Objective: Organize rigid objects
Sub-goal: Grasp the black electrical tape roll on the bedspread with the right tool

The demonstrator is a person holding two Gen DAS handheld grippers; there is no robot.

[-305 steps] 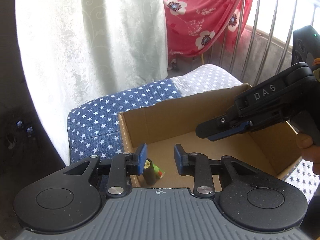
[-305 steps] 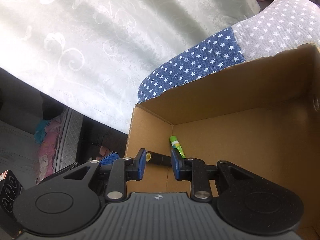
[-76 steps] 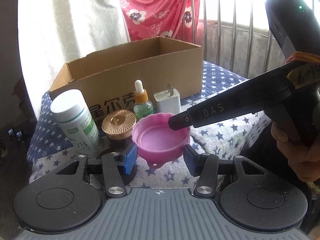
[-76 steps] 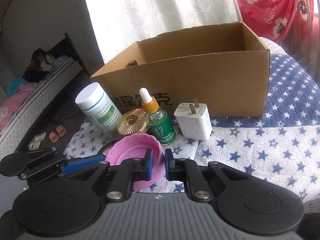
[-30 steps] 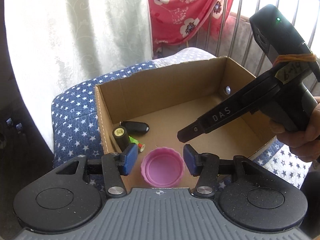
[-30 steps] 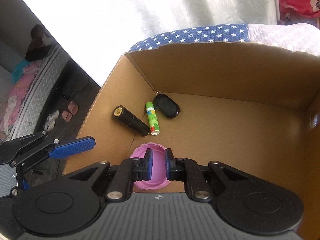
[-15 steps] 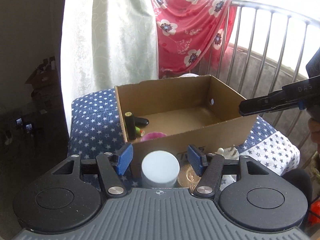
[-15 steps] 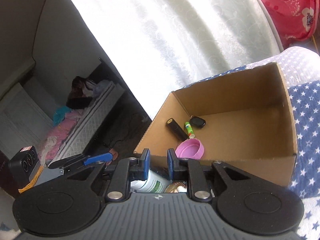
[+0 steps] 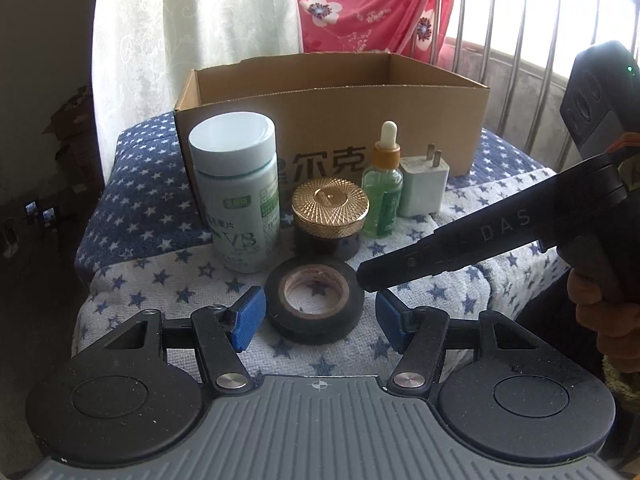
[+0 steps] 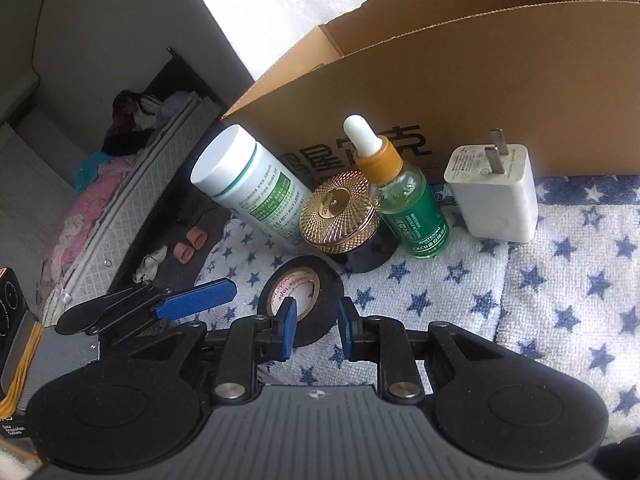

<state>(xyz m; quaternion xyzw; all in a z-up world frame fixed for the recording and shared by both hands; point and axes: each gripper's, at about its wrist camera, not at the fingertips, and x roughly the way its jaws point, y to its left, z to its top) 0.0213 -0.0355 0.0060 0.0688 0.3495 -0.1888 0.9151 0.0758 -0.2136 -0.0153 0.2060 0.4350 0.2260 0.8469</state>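
A black tape roll (image 9: 316, 304) (image 10: 304, 300) lies flat on the star-print cloth (image 9: 160, 280). My left gripper (image 9: 318, 320) is open and straddles the roll, its blue pads just clear of the sides. In the right wrist view my right gripper (image 10: 316, 330) stands slightly open over the roll's near rim, one pad in front of the hole and one outside the wall. From the left wrist view my right gripper (image 9: 366, 278) shows only as a dark tip at the roll's right rear edge. The pads do not visibly press.
Behind the tape stand a white pill bottle (image 9: 236, 192), a gold-lidded jar (image 9: 330, 212), a green dropper bottle (image 9: 384, 188) and a white charger (image 9: 422, 184). The open cardboard box (image 9: 332, 120) is behind them. A person's hand (image 9: 600, 308) holds the right gripper.
Both grippers pulled back from over the box and came down to the tape roll in front. The pink cap stayed in the box. The right jaws parted a little.
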